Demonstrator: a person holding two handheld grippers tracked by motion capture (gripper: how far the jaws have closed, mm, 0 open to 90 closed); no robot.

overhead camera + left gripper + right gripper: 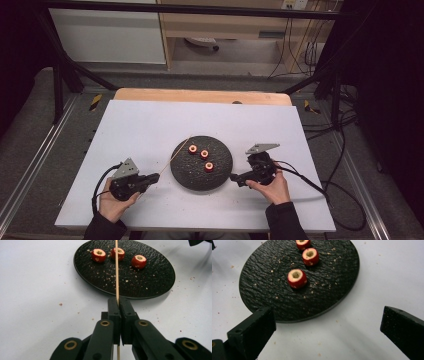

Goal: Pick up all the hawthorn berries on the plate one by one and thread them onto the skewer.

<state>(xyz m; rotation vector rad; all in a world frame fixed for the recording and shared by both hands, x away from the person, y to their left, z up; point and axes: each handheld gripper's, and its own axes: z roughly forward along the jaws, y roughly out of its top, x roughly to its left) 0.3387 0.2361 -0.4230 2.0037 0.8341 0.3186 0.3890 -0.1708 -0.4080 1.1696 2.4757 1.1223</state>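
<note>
A white, matte table [150,130] bears one round black plate [187,175] with a rough, pebbled surface strewn with pale crumbs; on it lie three small red fruit pieces [98,255], each cored to a pale hollow, set in a loose row near the middle. The left gripper [119,305] sits just beside the plate's edge, its black jaws pressed together on one thin wooden skewer [116,270], which slants out over the plate; the right gripper [327,325], at the plate's other side, has its jaws spread wide, nothing between them.
</note>
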